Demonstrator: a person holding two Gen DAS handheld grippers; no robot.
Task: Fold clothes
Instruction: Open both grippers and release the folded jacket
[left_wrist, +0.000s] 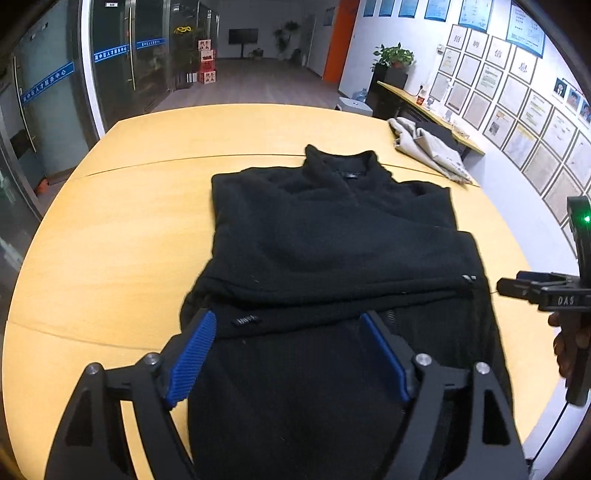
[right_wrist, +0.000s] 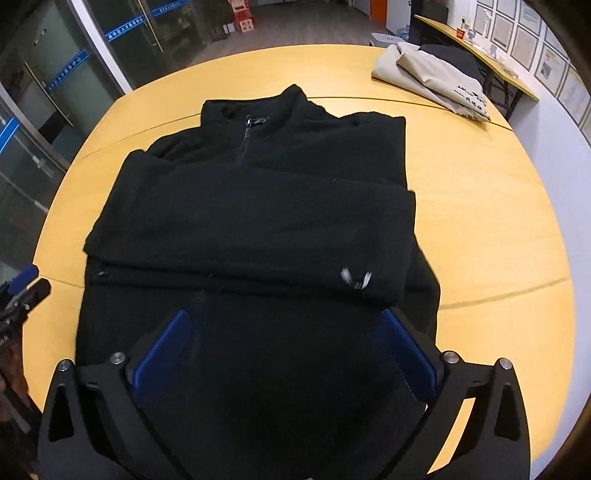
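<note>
Letters "DAS" on right tool (left_wrist: 517, 290) beside black fleece (left_wrist: 332, 240).

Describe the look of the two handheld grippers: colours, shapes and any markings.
Both are matte black frames with angular, triangular cut-out arms and silver round bolts at the pivots. The left gripper and right gripper each carry two fingers lined with ribbed blue pads. Seen from the left wrist view, the right unit shows white "DAS" lettering and a green light.
</note>
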